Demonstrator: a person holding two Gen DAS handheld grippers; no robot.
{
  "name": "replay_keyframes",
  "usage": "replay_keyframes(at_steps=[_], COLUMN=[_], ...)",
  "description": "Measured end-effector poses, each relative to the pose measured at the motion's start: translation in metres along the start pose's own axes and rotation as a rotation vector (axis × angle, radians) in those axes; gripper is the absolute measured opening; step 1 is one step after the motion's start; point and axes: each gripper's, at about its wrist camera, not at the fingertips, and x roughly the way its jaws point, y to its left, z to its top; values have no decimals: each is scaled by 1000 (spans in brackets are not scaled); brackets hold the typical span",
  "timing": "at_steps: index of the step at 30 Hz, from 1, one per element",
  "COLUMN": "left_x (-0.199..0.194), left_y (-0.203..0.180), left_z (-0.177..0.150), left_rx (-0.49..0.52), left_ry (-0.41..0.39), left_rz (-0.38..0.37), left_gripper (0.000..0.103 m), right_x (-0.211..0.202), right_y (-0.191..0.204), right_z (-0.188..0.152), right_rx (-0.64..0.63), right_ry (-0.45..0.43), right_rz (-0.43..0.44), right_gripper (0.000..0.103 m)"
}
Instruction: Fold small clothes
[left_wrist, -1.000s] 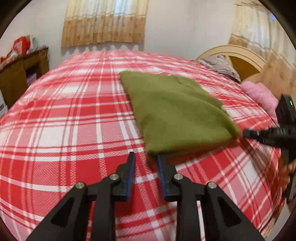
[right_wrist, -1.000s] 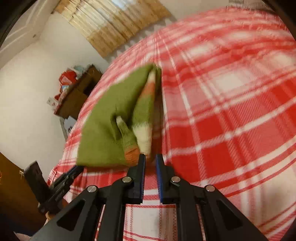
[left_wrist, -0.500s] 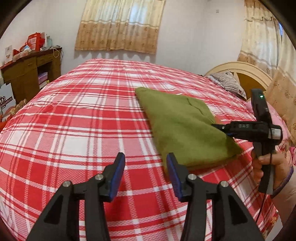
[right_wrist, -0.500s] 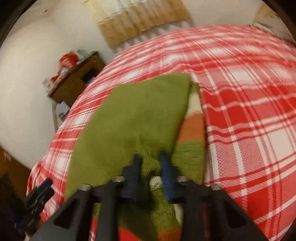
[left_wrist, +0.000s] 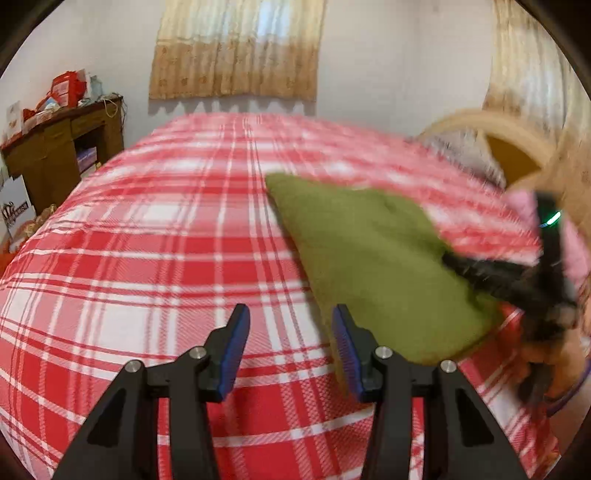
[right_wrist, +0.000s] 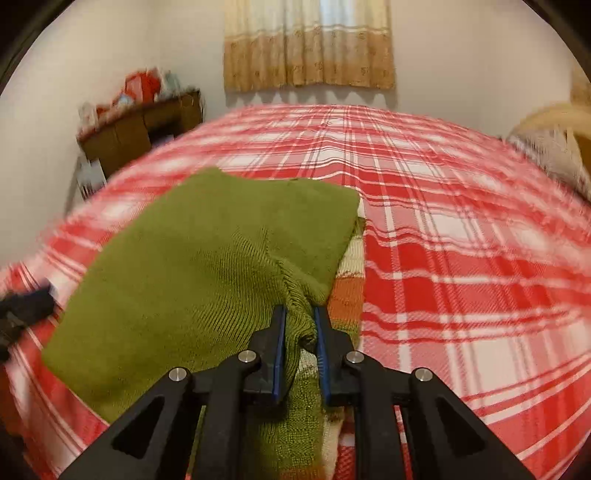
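Note:
A small olive-green knitted sweater (left_wrist: 373, 258) lies folded on the red plaid bed; in the right wrist view (right_wrist: 207, 266) its striped orange-and-cream sleeve (right_wrist: 345, 295) shows at the right edge. My left gripper (left_wrist: 290, 332) is open and empty, just left of the sweater's near corner. My right gripper (right_wrist: 298, 321) is shut on a bunched fold of the green sweater at its near edge. In the left wrist view the right gripper (left_wrist: 491, 277) reaches onto the sweater's right side, blurred.
The red plaid bedspread (left_wrist: 166, 258) covers the whole bed. A wooden cabinet (left_wrist: 62, 147) with clutter stands at the left wall. A headboard (left_wrist: 517, 147) and pillows are at the right. Curtains (right_wrist: 306, 44) hang on the far wall.
My left gripper let go of the sweater's corner, opened wide and drew back. My right gripper moved onto the sweater and closed on a fold of it.

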Motion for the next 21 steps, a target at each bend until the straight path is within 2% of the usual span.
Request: replay_keyframes(at_steps=[2,3,5,7,10,12,15,18,21], left_x=[21,24,22,22,22,25,28,25,23], left_y=[-9,-10,-11,-11,-10,-7,-5,-8,-12], left_z=[-6,-8,-10,-10,-10,-10,-13,-14,-13], left_rx=[19,24,30,48,54,47,33,27,46], left_ry=[82,80,64,71,84,98,119,120,121], left_rz=[47,65,75,91,110,122,134,136,157], left_gripper=[49,49,49,50,50,50,50,49,49], right_x=[-2,-4,-9,-14,-25,-40,-65,-81,-71], right_y=[-15,-18,-19,-23,-39,-36,-17,7,33], right_z=[-2,-3,-7,-10,-18,-23,-21,-10,8], right_rx=[110,122,103,121,261,282,232,173,92], right_ry=[28,35,37,37,35,0,-80,-151,-147], right_rz=[72,83,59,63,113,87,3,20,54], right_gripper=[17,18,33,37,37,37,35,34,34])
